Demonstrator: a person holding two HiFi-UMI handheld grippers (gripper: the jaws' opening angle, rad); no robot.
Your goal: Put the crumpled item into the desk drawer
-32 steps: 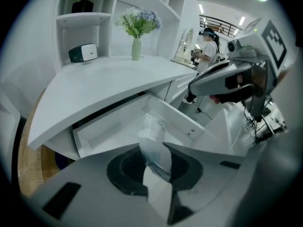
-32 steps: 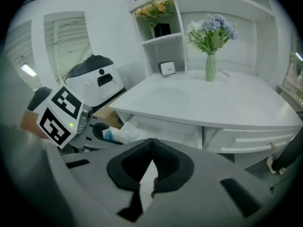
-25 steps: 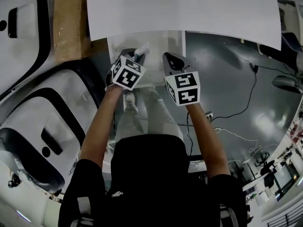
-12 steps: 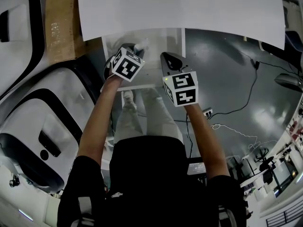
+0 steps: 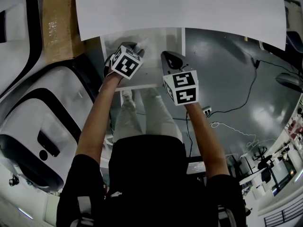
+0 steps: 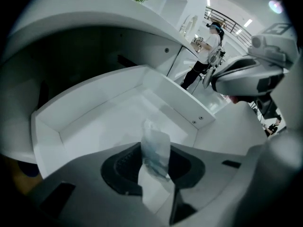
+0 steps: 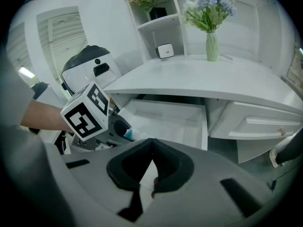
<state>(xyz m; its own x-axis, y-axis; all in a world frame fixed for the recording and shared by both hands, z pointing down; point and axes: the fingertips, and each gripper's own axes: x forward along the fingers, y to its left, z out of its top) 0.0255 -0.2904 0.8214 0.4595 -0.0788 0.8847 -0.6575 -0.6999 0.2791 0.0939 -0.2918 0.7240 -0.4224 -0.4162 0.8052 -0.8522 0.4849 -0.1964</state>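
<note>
Pinching a crumpled, translucent bluish-white item (image 6: 155, 145) of creased, film-like material between dark ribbed pads, the left claw (image 6: 156, 169) hangs over the open white desk drawer (image 6: 94, 112). The drawer is a smooth, shallow rectangular tray with straight walls, pulled out beneath the curved white surface (image 7: 203, 79). The left claw's jaws have just been opening, yet the item stands upright between them above the drawer floor. The right claw (image 7: 150, 167), grey moulded plastic around a black recess, has its jaws together on nothing, beside the left claw at the drawer's front.
</note>
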